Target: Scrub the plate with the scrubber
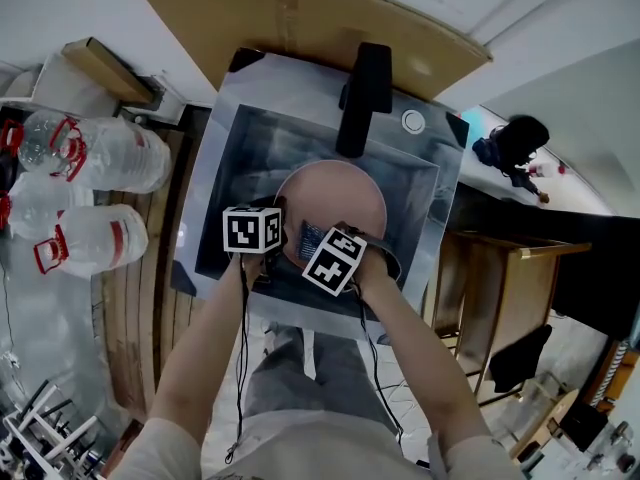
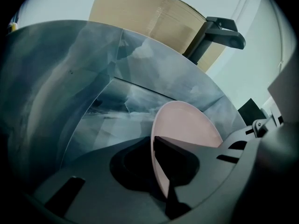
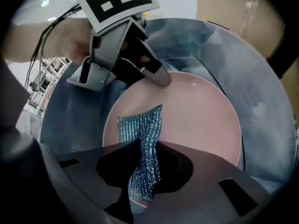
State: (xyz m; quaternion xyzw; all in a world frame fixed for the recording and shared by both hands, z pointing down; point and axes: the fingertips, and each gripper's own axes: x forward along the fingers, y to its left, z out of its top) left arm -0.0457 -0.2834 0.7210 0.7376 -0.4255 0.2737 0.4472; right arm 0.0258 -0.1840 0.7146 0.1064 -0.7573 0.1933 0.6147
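I am in the middle of the scrubbing, as far as I can judge. My left gripper [image 2: 159, 171] is clamped on the rim of the pink plate [image 3: 196, 111], which shows edge-on between its jaws in the left gripper view. That grip holds the plate tilted inside the steel sink [image 1: 410, 183], below the dark faucet [image 1: 362, 98]. My right gripper [image 3: 142, 171] is clenched on the blue-silver mesh scrubber [image 3: 145, 134]. The mesh is pinched between the jaws and folds out ahead of them.

In the right gripper view, the free end of the scrubber lies against the plate's face at its lower left. It sits just under the spot where the left jaws bite the rim, near the upper left of the plate. I see no foam, water or dirt on the plate, so I cannot tell how much of it has been covered. The wide right half and the top of the face are bare of the scrubber, and I take those as the part left to do. The plate fills the centre of that view, directly ahead of my right jaws.
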